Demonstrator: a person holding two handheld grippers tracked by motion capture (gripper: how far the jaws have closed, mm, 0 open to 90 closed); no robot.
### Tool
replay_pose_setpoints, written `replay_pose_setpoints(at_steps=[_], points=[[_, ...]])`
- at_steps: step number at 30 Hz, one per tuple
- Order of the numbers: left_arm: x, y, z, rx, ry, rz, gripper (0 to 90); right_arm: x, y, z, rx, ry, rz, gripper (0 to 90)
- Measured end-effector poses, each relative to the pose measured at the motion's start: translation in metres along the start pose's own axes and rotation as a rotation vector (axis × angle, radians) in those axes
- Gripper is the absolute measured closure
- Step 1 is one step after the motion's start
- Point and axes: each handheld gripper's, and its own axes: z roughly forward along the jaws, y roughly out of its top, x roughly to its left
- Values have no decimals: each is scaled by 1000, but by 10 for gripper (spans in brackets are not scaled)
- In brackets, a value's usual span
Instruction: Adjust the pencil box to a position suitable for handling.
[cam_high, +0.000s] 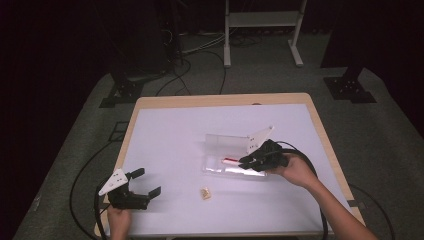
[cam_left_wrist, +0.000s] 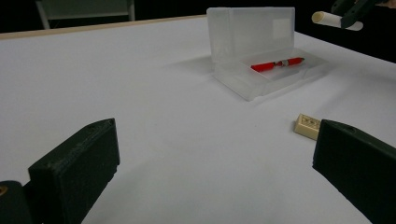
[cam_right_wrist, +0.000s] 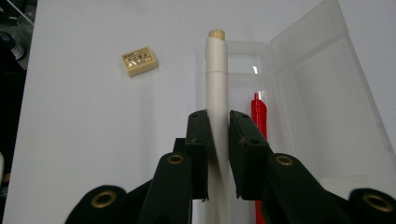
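Pen (cam_right_wrist: 217, 88), white, clamped in your right gripper (cam_right_wrist: 218, 140), long axis pointing to 12 o'clock along the jaws, hanging above the near edge of the open clear case (cam_right_wrist: 322, 84). Tray with the red pen (cam_right_wrist: 258, 116) lies just toward 1 o'clock. Eraser (cam_right_wrist: 139, 60) at 10 o'clock. Left gripper (cam_high: 141, 186) is spread wide, holding nothing, well apart.

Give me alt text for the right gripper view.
The right gripper clamps a white pen above an open clear case holding a red pen. An eraser lies on the white table.
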Motion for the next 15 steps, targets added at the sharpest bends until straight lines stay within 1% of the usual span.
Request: replay_pose_setpoints(at_steps=[5,15], points=[[0,0,0,-2,1,-1,0,-6,-1,6,9,1,8,774],[0,0,0,-2,2,0,0,-10,-2,13,17,0,8,774]])
